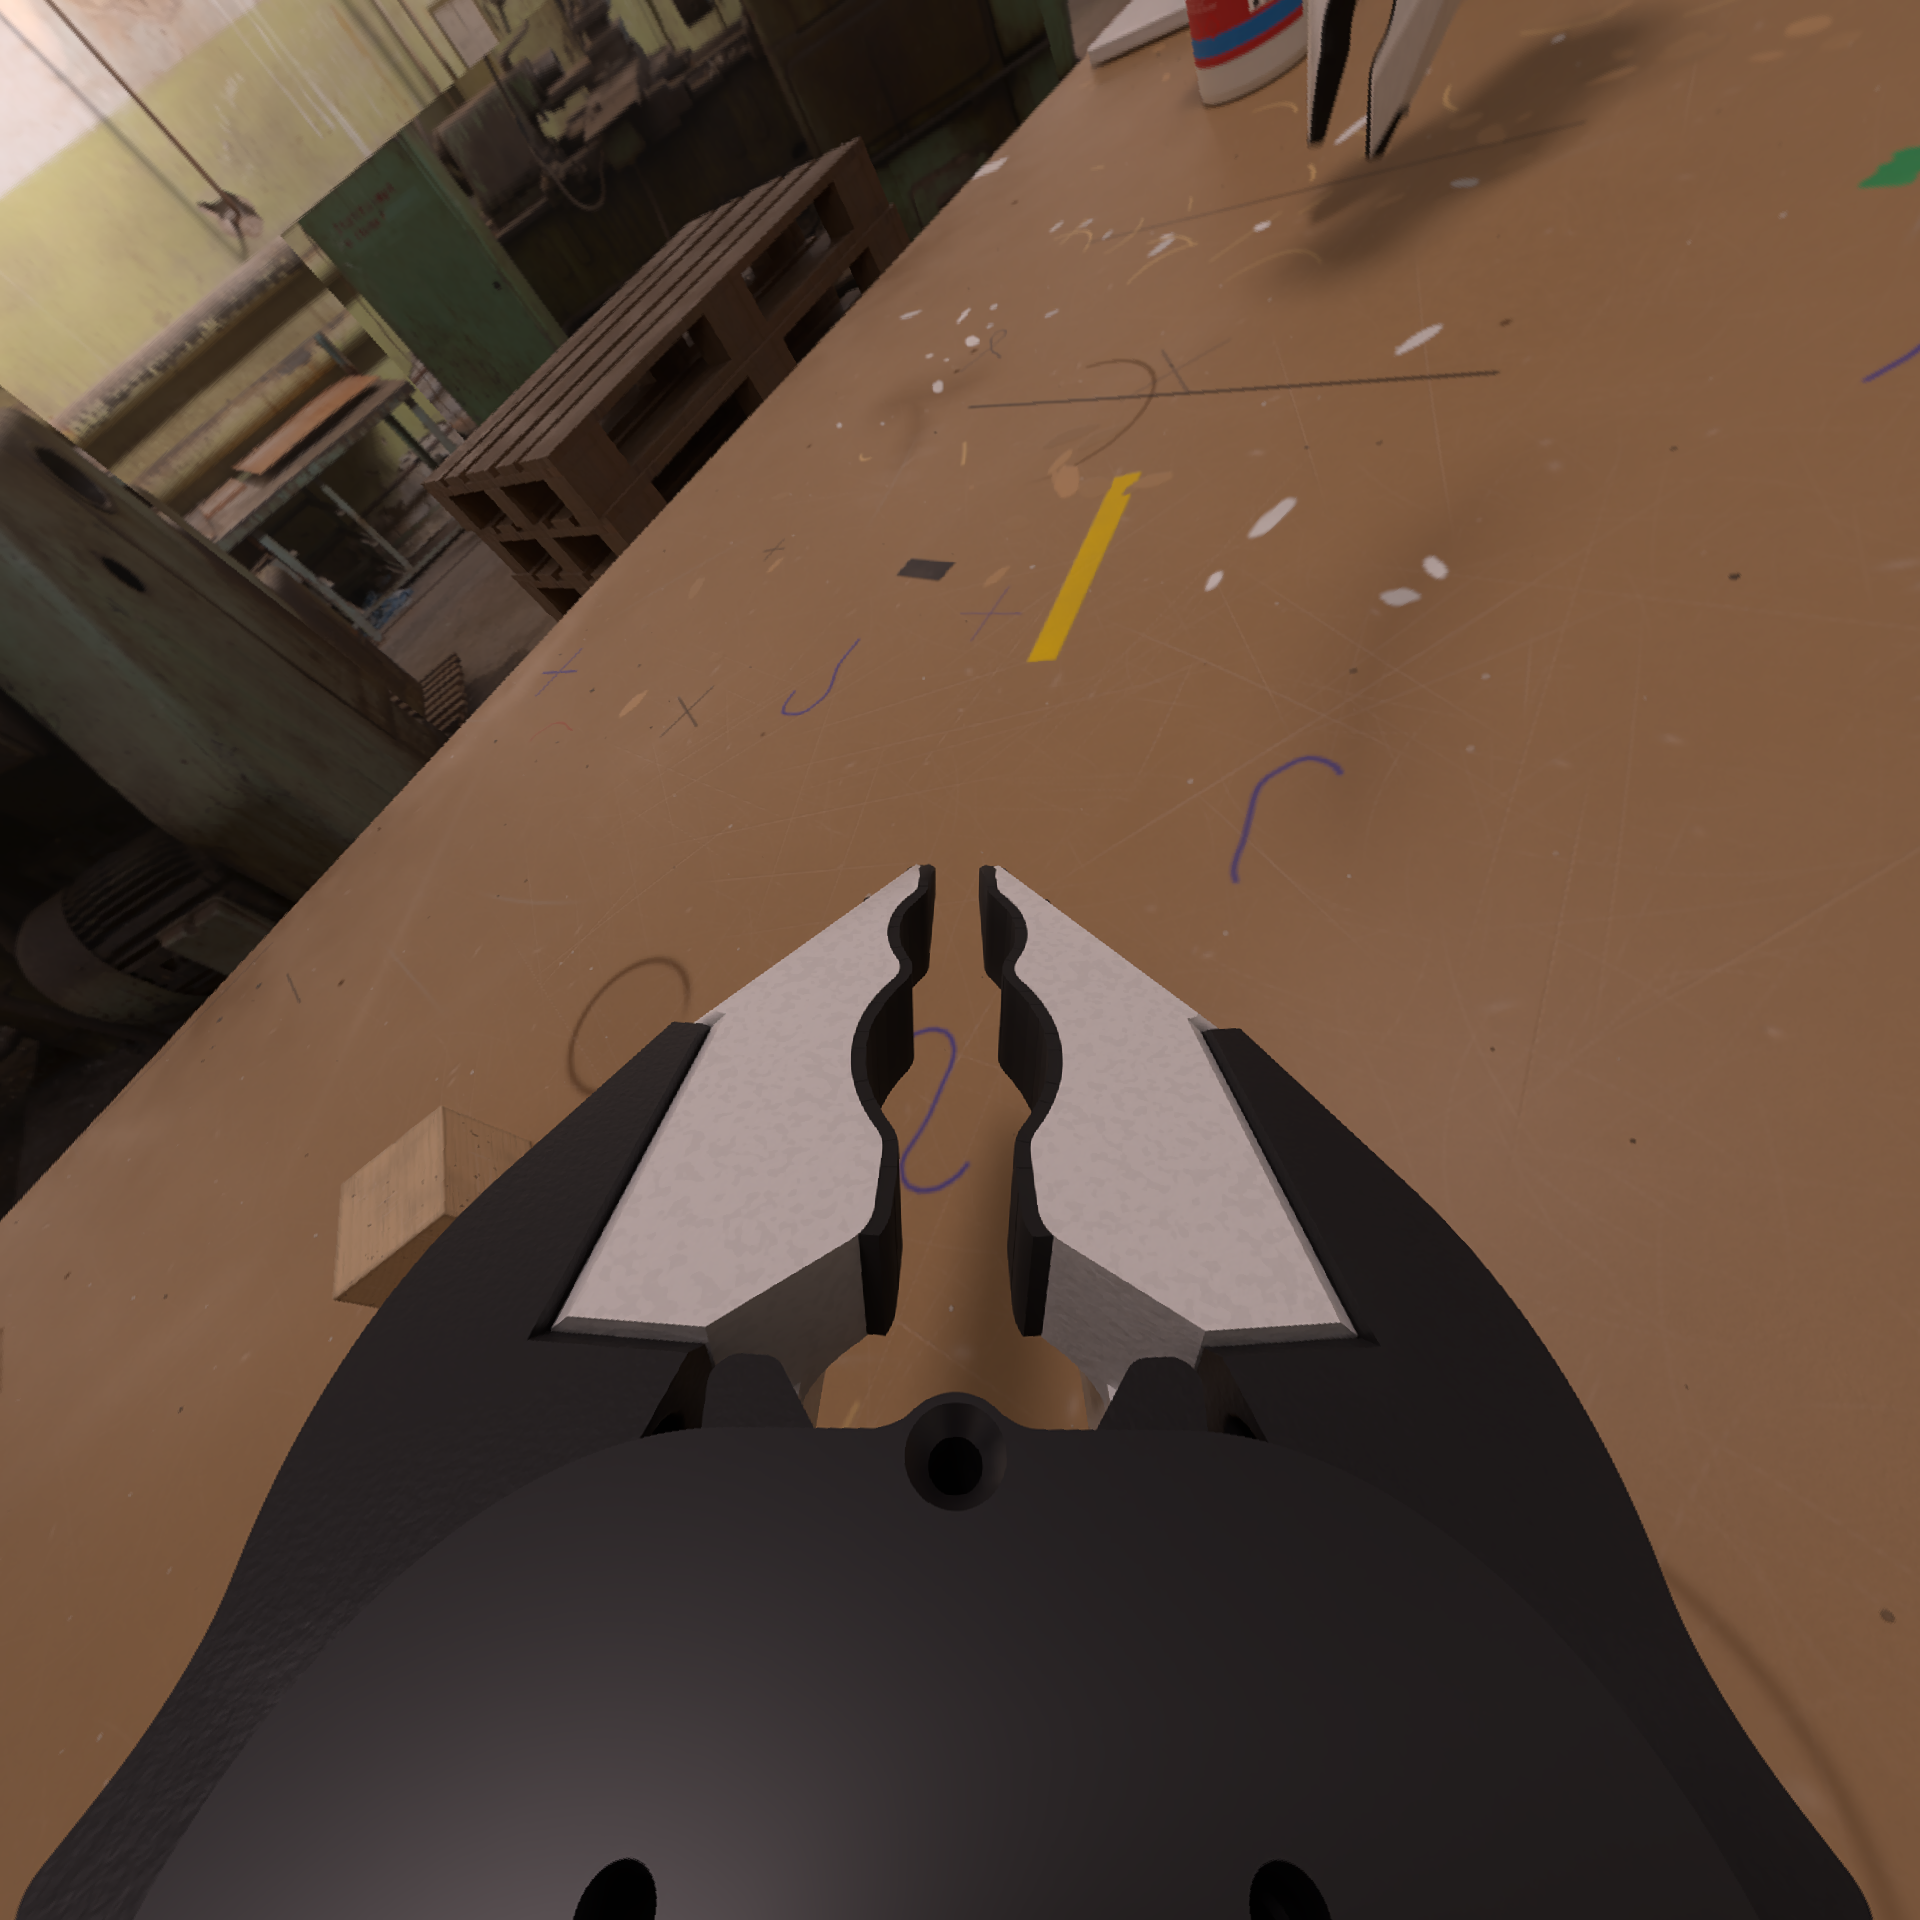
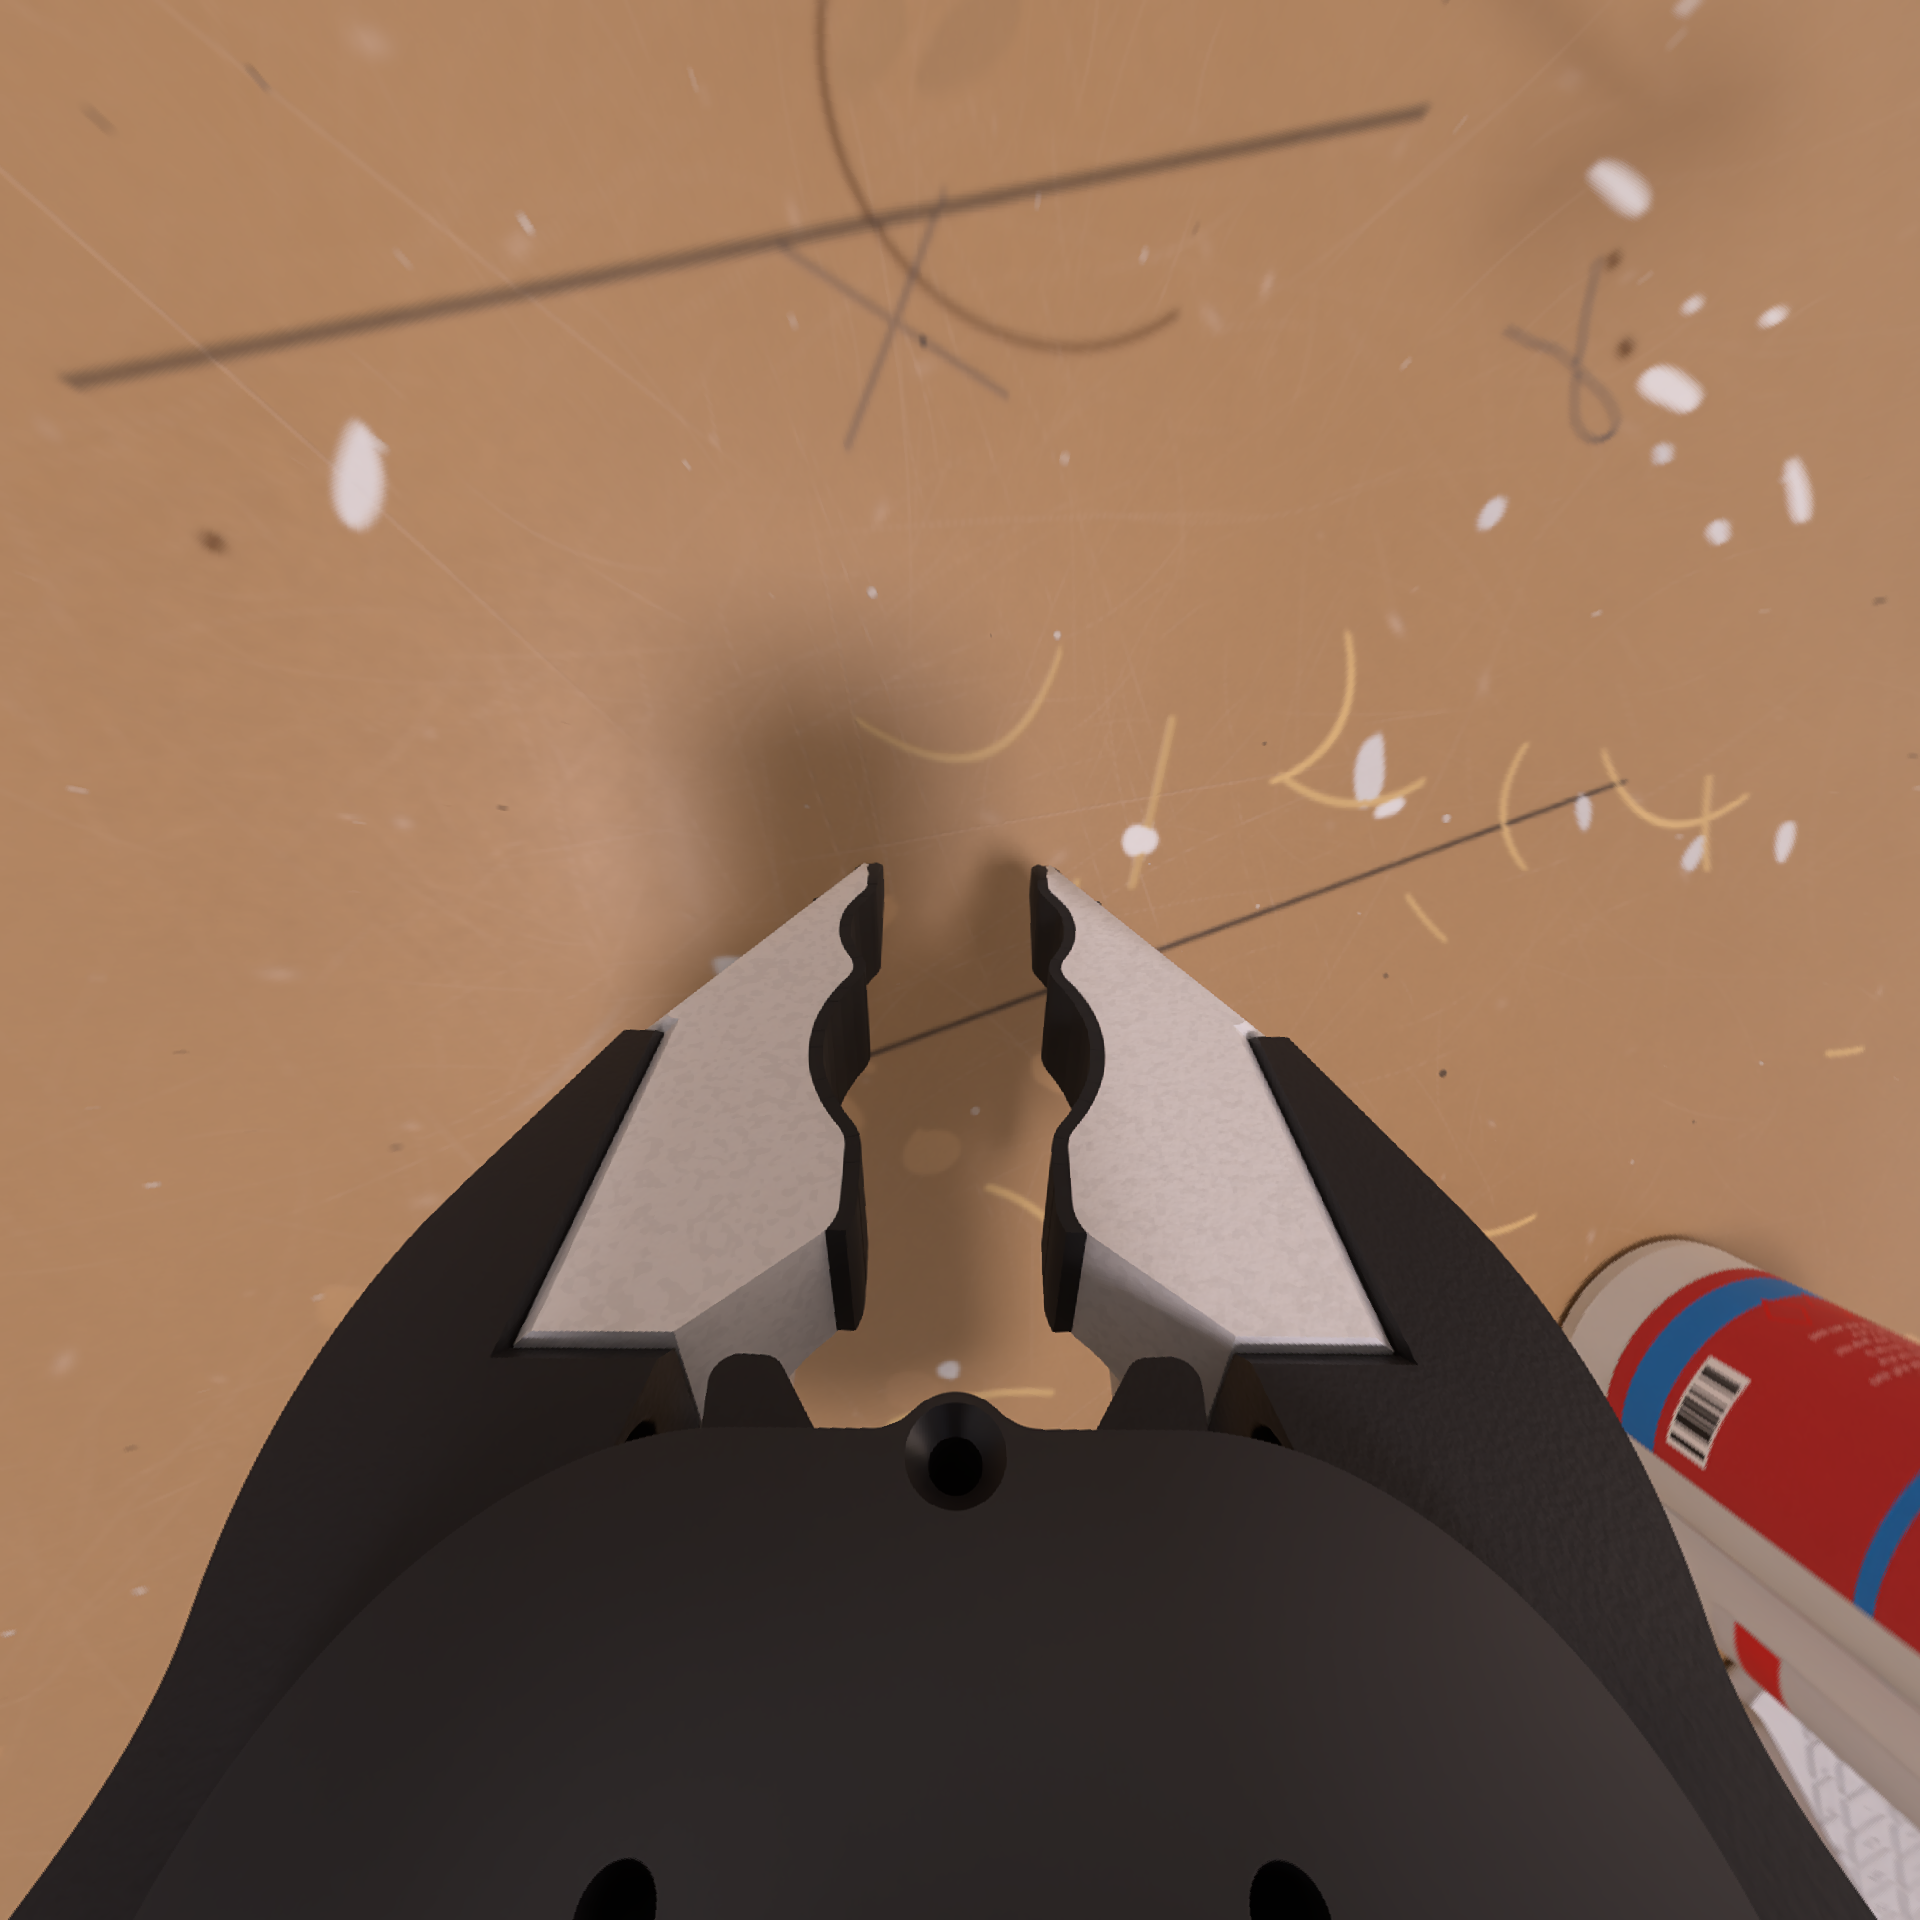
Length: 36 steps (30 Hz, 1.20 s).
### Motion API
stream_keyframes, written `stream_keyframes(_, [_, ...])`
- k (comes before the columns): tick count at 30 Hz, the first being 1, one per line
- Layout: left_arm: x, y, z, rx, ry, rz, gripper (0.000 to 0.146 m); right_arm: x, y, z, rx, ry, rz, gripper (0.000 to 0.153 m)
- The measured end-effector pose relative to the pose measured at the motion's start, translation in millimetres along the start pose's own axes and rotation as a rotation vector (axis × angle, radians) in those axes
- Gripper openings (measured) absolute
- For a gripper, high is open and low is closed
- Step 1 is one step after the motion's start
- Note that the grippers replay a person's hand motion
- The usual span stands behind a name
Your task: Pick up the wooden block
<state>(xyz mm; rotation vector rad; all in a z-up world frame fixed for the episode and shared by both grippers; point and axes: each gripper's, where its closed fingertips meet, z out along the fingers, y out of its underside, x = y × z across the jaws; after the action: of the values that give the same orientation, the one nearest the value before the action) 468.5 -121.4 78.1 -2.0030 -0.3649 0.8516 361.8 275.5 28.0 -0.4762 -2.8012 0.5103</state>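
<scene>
The wooden block (image 1: 400,1205), a pale cube, lies on the brown table (image 1: 1455,935) near its left edge. It is beside and below the left side of my left gripper (image 1: 954,883), partly hidden by the gripper's black body. The left gripper hovers above the table, its fingers only a narrow gap apart, with nothing between them. My right gripper (image 2: 956,883) is open and empty, pointing down at bare table; the block is not in its view. The right gripper also shows far off in the left wrist view (image 1: 1351,135).
A red, blue and white bottle (image 2: 1787,1455) lies beside the right gripper and shows at the table's far end (image 1: 1242,47). A yellow strip (image 1: 1086,566) and paint specks mark the table. The table edge (image 1: 623,582) runs along the left, with a pallet (image 1: 665,343) and machines beyond.
</scene>
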Motion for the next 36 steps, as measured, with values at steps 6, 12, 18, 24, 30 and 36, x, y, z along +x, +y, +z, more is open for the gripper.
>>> stream_keyframes(6, [-2, 8, -4, -0.044, 0.0, -0.011, 0.012, -36, -11, -54, 0.148, -0.035, 0.004, 0.041])
stream_keyframes(12, [-33, 35, -23, -0.151, -0.086, -0.095, 0.014, -87, 7, -70, 0.117, -0.067, -0.063, 0.043])
stream_keyframes(18, [-62, 53, -48, -0.178, -0.147, -0.165, 0.014, -87, 44, -48, -0.032, -0.058, -0.015, 0.049])
stream_keyframes(24, [-86, 47, -61, -0.185, -0.202, -0.12, 0.015, -76, 56, -59, -0.048, -0.014, -0.002, 0.02])
stream_keyframes(30, [-120, 38, -25, -0.391, 0.048, 0.515, 0.034, -120, -52, -106, 0.429, -0.09, -0.109, 0.036])
stream_keyframes(36, [-165, 77, -8, -0.722, 0.335, 0.612, 0.054, -205, -122, -109, 0.743, -0.343, -0.321, 0.039])
